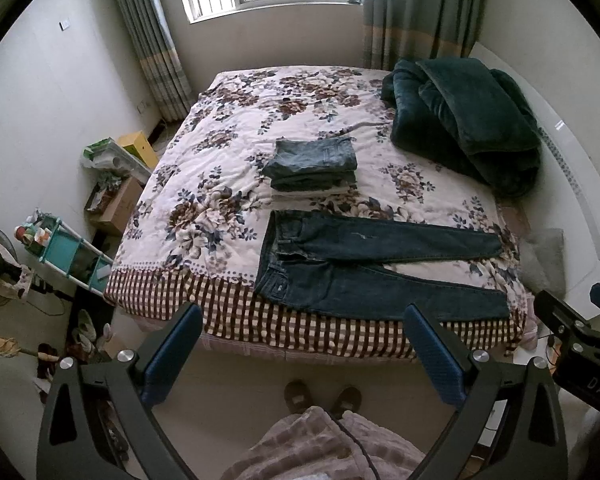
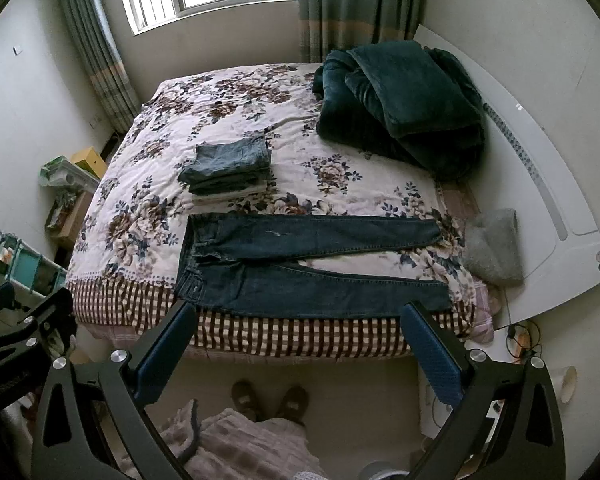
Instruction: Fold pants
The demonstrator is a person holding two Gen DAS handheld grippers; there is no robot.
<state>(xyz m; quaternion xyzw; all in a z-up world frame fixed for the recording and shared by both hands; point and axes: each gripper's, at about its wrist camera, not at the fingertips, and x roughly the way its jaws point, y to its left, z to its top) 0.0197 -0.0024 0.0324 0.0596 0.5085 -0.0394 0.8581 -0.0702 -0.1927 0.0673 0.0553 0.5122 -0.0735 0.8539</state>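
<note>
Dark jeans (image 1: pixel 380 268) flat on bed (image 1: pixel 228 152); left gripper (image 1: pixel 304 328) and right gripper (image 2: pixel 298 326) fingers apart, empty; "DAS" legible on the right gripper.

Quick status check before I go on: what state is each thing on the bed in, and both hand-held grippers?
Dark jeans: unfolded, flat at the bed's near edge, legs apart.
Folded pants stack: folded, piled behind the jeans.
Green blanket: bunched, far right of bed.
Left hand-held gripper: open, empty.
Right hand-held gripper: open, empty.
</note>
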